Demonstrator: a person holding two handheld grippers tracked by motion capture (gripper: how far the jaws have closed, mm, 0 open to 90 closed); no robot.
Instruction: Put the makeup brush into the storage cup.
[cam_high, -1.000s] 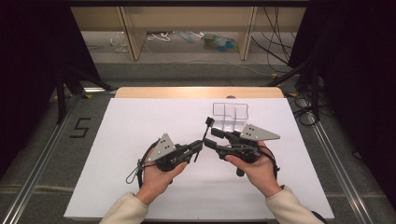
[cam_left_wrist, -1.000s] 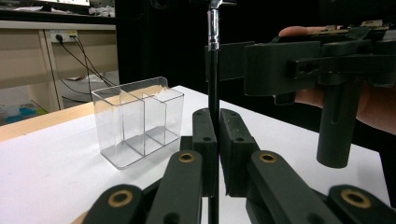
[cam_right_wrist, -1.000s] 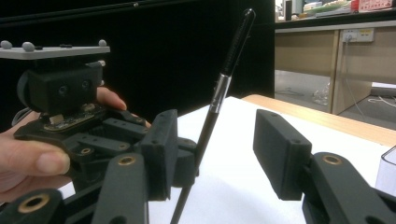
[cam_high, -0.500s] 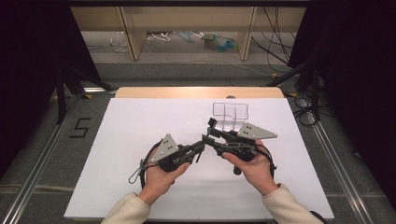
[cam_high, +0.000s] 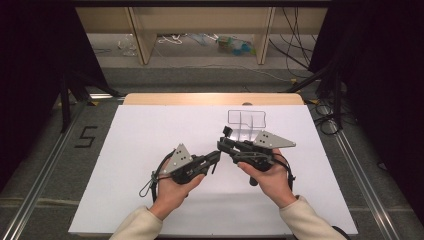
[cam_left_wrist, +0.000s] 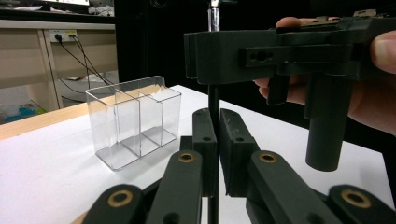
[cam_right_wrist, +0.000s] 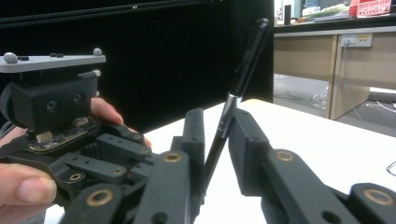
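Item: black pen (cam_right_wrist: 243, 70), slim, with a metal band partway down its barrel. Held above the middle of the desk (cam_high: 150, 130), upright, between both tools.

Left gripper (cam_high: 216, 159): jaws closed tight on the pen's lower barrel; in the left gripper view the pads (cam_left_wrist: 205, 140) press on the thin shaft from both sides. Judged to be the steady hold.

Right gripper (cam_high: 224, 142): jaws have just been closing around the pen farther up; in the right gripper view the pen stands between the pads (cam_right_wrist: 247, 140), against one, with a narrow gap still showing on the other. Not yet a firm grip. Judged to be a handover, or a second hold for pulling the pen apart; which one cannot be told.

Clear organiser (cam_high: 246, 120): transparent box with compartments, empty, standing toward the far edge of the desk, right of centre, just beyond the right gripper. A likely destination for the pen, reachable by a short move toward the far edge.

Room: white surface bare toward the left, right and near edges; the two grippers meet tip to tip, so crowding lies between the tools, not at the edges.
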